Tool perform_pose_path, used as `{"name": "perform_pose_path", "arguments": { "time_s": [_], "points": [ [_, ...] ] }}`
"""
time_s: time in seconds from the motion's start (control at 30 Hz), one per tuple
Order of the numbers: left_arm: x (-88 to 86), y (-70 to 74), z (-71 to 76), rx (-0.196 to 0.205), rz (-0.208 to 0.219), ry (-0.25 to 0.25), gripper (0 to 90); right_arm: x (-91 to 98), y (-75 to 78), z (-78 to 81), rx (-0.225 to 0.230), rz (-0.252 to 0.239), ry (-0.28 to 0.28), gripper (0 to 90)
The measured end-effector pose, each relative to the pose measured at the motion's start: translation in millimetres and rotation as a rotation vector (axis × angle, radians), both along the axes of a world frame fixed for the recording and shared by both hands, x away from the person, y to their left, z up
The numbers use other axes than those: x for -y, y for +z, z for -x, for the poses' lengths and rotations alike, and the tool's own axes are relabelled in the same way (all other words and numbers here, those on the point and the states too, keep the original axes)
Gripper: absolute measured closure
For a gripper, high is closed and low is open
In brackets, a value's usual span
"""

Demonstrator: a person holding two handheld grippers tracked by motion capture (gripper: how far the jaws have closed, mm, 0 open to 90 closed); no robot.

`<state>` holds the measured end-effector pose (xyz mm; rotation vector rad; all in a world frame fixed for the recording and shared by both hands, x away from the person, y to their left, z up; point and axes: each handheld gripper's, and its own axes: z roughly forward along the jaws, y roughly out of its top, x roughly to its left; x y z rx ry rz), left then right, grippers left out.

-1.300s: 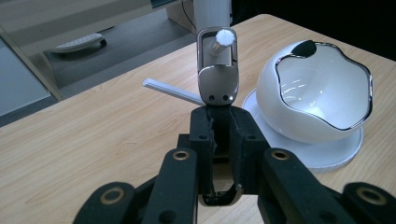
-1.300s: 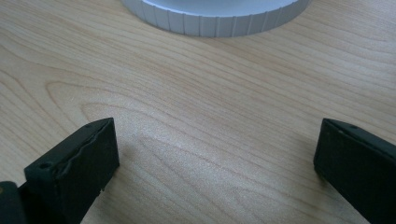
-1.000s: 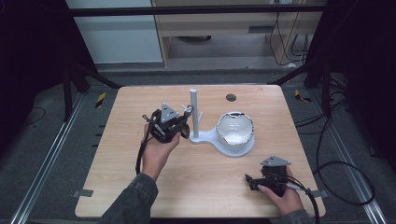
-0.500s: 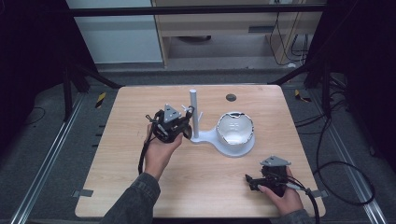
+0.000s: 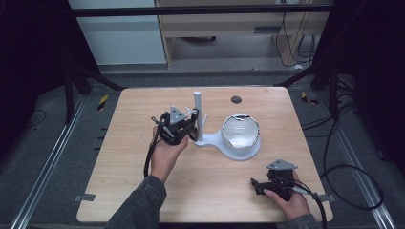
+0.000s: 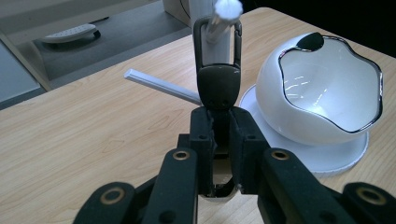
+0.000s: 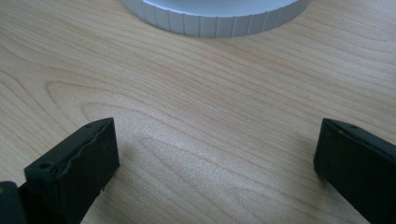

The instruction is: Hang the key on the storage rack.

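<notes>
- A small dark round disc lies on the wooden table, near its far edge.
- A yellow-and-black object lies on the floor, just off the table's far left corner.
- Another yellow-and-black piece lies off the table's far right corner.

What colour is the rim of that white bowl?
Shiny silver, edging the bowl; clearest in the left gripper view.

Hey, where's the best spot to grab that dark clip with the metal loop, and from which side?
Probably the clip's dark flat body, from the end opposite its loop, as the left gripper grips it now. The flat faces suit the pads, and the loop stays free, already around a white peg on the stand.
</notes>
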<state>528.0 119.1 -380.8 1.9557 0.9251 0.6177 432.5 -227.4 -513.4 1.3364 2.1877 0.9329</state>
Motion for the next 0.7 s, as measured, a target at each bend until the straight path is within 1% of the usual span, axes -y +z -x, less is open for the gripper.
{"name": "perform_pose_path", "arguments": {
  "time_s": [0.27, 0.37, 0.7],
  "points": [
    [0.4, -1.4, -2.1, -0.001, 0.009, -0.002, 80.1, 0.0, 0.0, 0.0, 0.000, 0.000, 0.000, 0.4],
    [0.7, -2.0, -3.2, -0.004, 0.018, -0.001, 80.0, 0.0, 0.0, 0.0, 0.000, 0.000, 0.000, 0.4],
    [3.9, -4.1, -5.4, -0.004, 0.022, -0.001, 79.9, 0.0, 0.0, 0.0, 0.000, 0.000, 0.000, 0.4]
  ]
}}
